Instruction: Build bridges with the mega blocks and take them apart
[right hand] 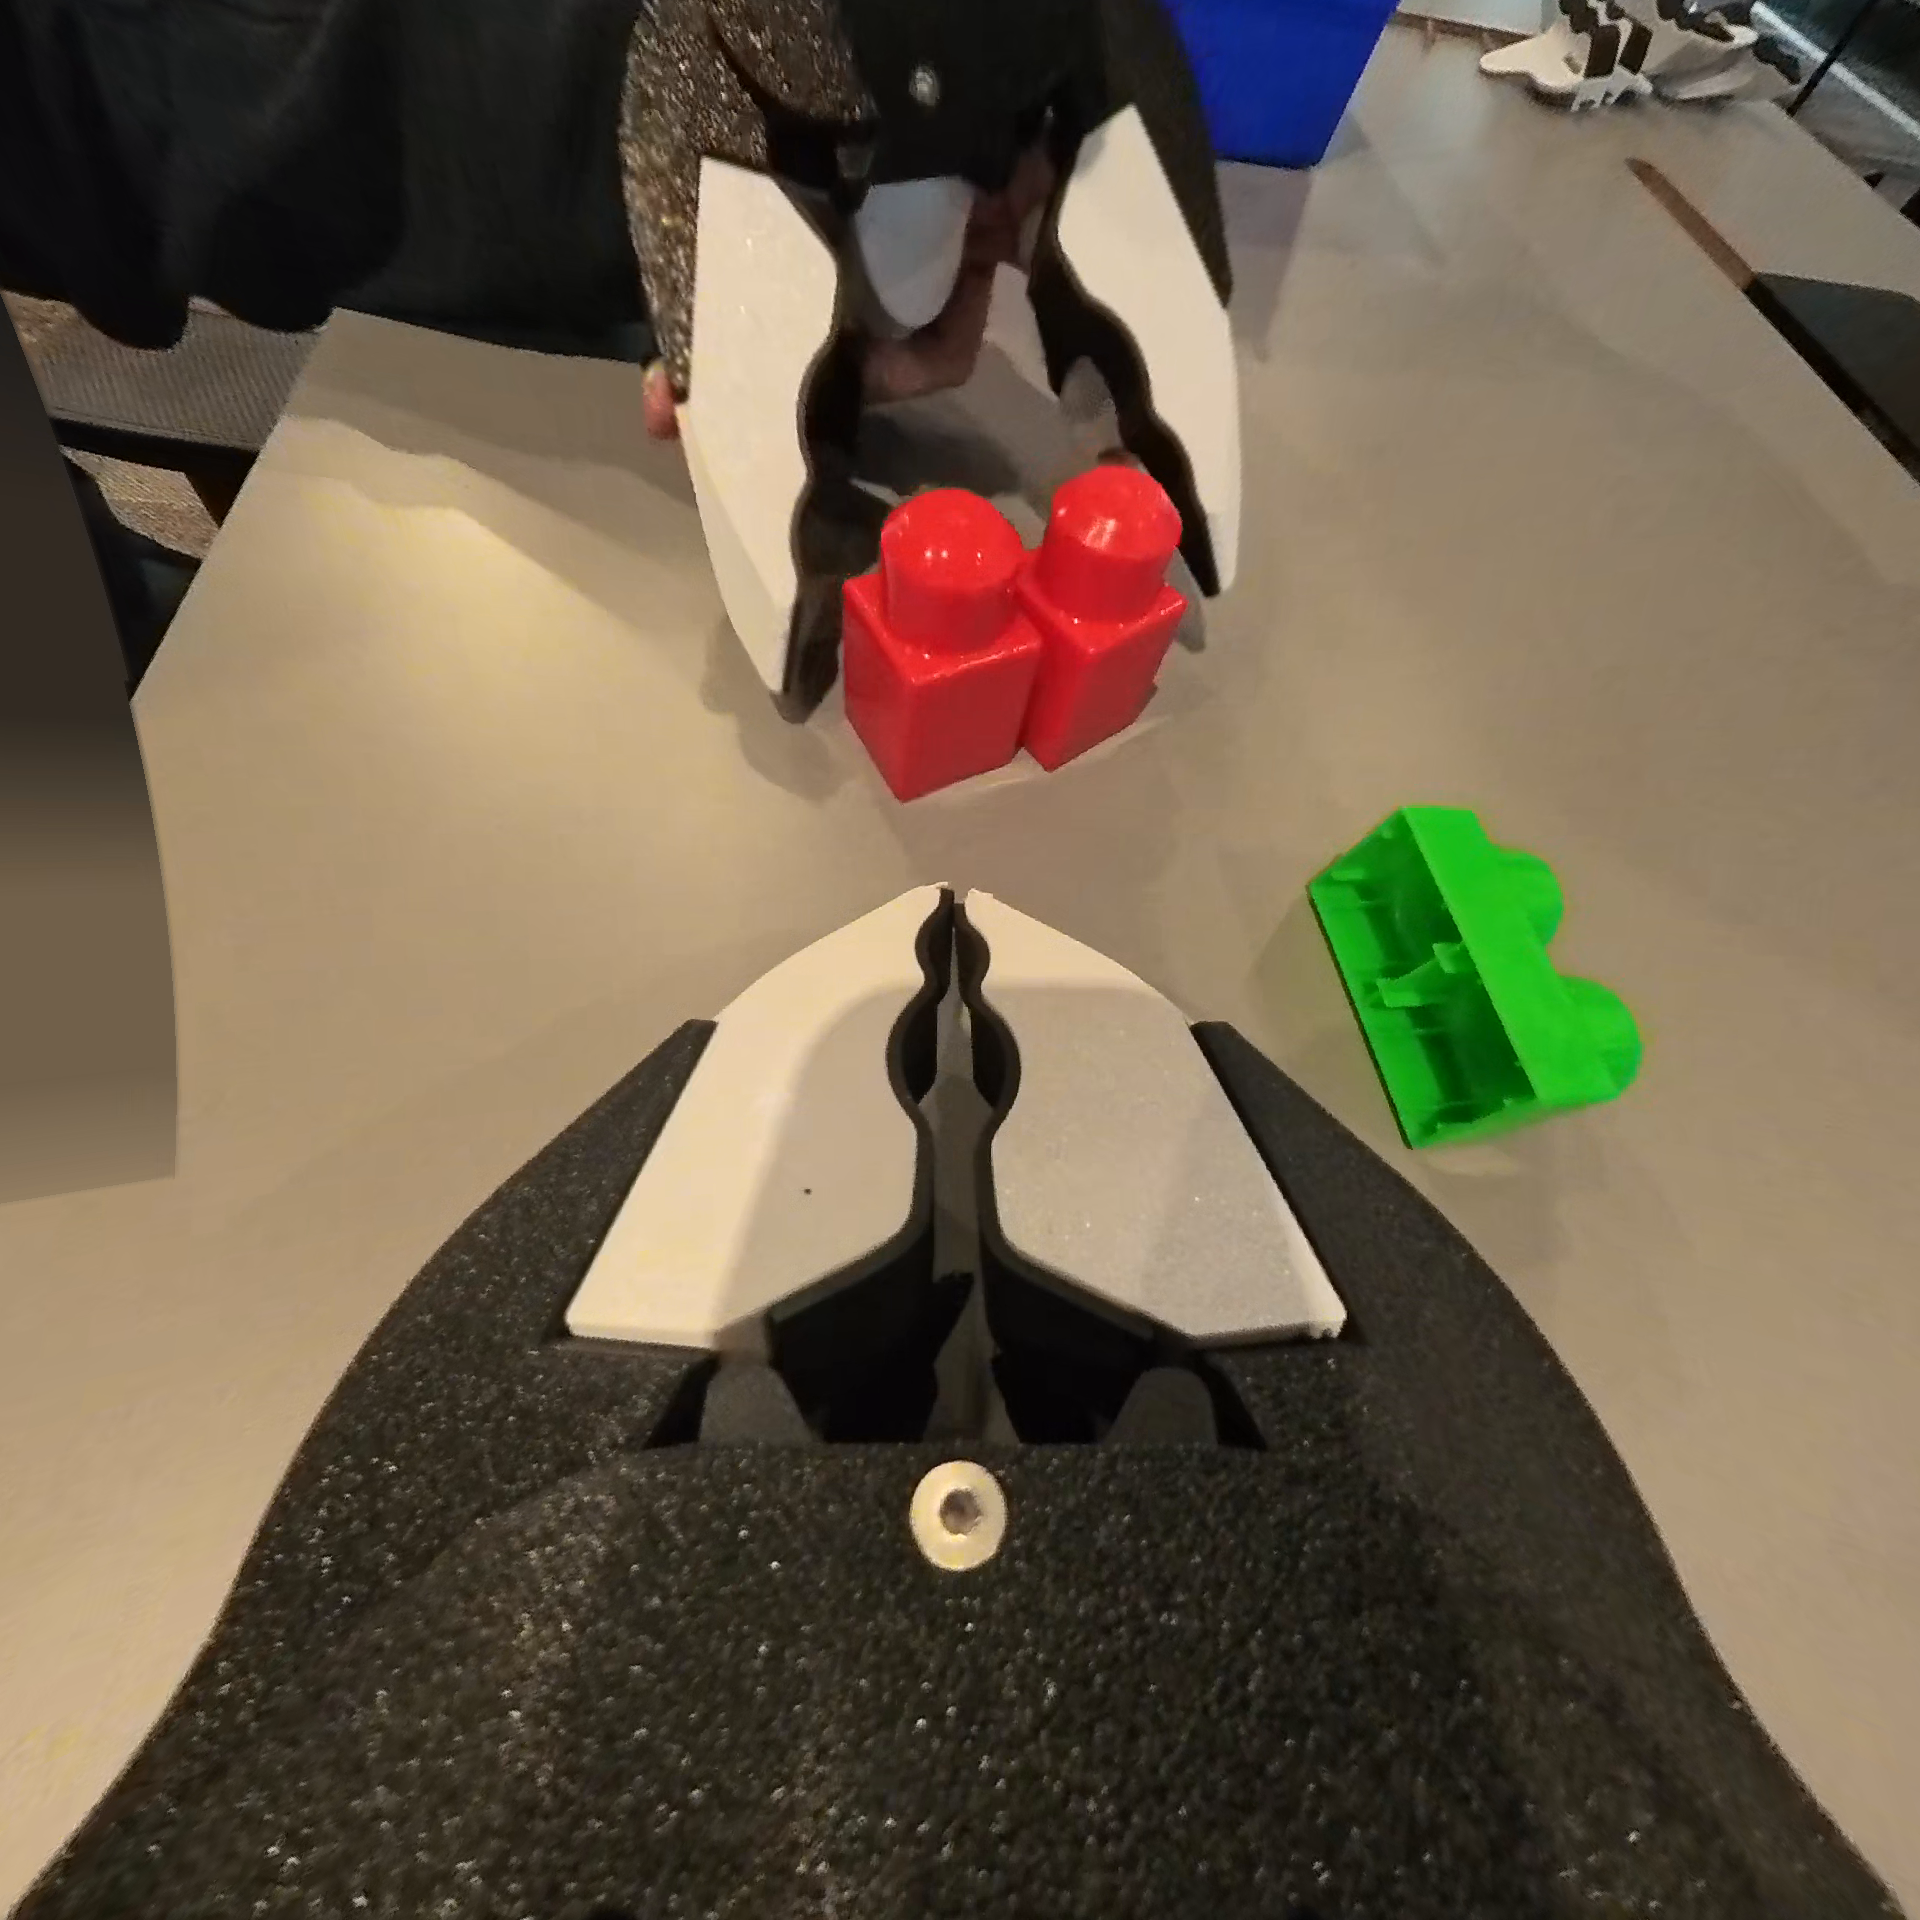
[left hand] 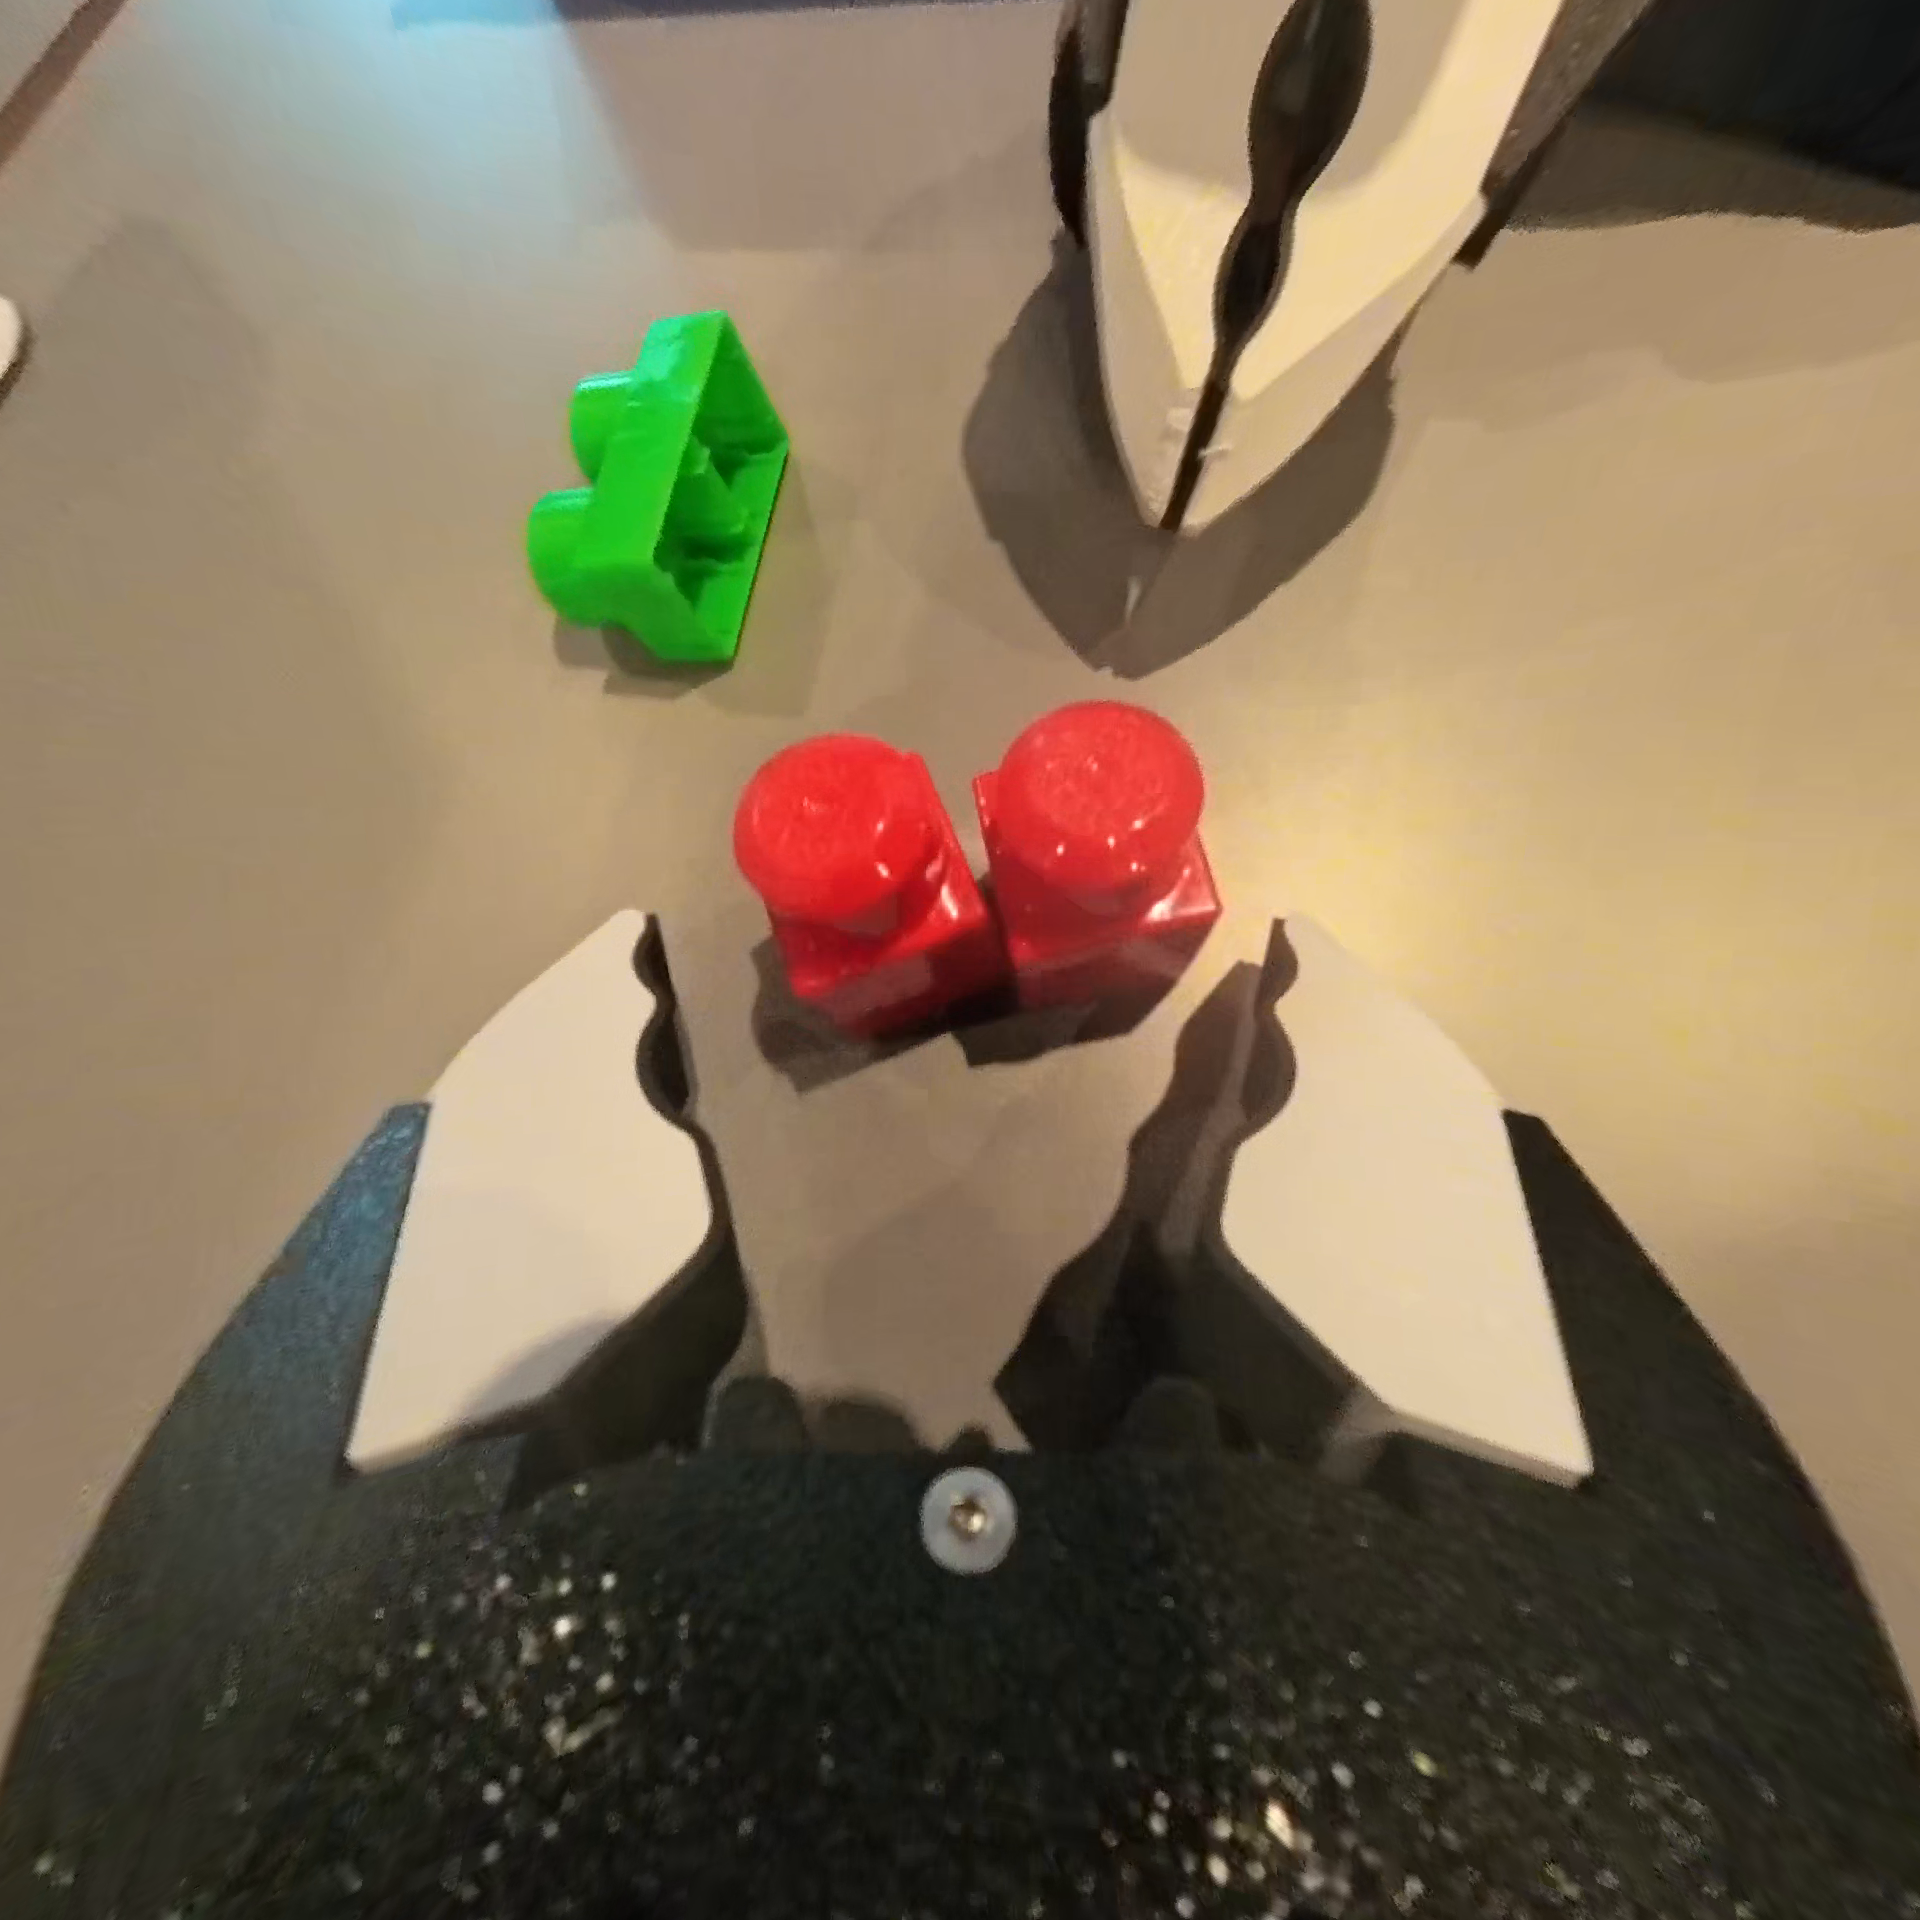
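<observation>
Take the two red blocks point(left hand: 971, 868) as your landmark: they stand upright, pressed side by side on the grey table point(left hand: 312, 831). To their left and a little beyond, the green block point(left hand: 665, 488) lies tipped on its side, hollow underside showing. Your left gripper point(left hand: 961, 935) sits just before them, fingers spread wide; they seem clear of the plastic, though blur makes that uncertain. Beyond them, your right gripper point(right hand: 956, 894) has its fingers pressed together, empty.

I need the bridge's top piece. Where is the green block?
The green block lies tipped on its side on the table, apart from both upright red blocks.
</observation>
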Demonstrator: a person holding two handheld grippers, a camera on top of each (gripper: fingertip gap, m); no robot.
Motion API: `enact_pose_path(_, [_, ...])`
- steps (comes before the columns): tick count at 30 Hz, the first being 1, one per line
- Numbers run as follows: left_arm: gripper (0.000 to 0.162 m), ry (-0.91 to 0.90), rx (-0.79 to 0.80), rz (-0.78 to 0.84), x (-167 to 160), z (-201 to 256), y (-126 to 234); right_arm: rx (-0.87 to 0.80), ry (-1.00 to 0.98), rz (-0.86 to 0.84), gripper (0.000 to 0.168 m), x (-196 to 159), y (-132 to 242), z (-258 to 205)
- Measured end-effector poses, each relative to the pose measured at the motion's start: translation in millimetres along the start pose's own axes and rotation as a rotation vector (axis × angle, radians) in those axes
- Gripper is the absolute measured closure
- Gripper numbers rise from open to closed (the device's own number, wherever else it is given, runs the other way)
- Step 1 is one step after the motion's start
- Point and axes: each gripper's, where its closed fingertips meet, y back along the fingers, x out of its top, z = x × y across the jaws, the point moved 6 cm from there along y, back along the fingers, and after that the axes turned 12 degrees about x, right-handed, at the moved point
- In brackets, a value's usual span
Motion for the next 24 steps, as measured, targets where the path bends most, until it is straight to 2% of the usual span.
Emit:
enact_pose_path(6, [0.062,0.082,0.078,0.016,-3,5,10,0.005,0.054,-0.030,0.168,6,-15,-3])
enact_pose_path(10, [0.060,0.081,0.133,-0.011,0,8,5,0.011,0.078,-0.065,0.168,6,-22,-5])
enact_pose_path(14, [0.057,0.103,0.164,-0.051,3,10,-5,0.009,0.068,-0.030,0.168,8,-18,-4])
enact_pose_path(17, [0.063,0.095,0.195,-0.079,4,10,-11,0.008,0.060,-0.011,0.168,8,-16,-4])
enact_pose_path(20, [0.082,0.071,0.199,-0.076,6,10,-13,0.008,0.059,-0.012,0.168,8,-16,-4])
enact_pose_path(24, [0.083,0.009,0.114,-0.060,7,11,-13,0.010,0.059,-0.007,0.168,8,-15,-4])
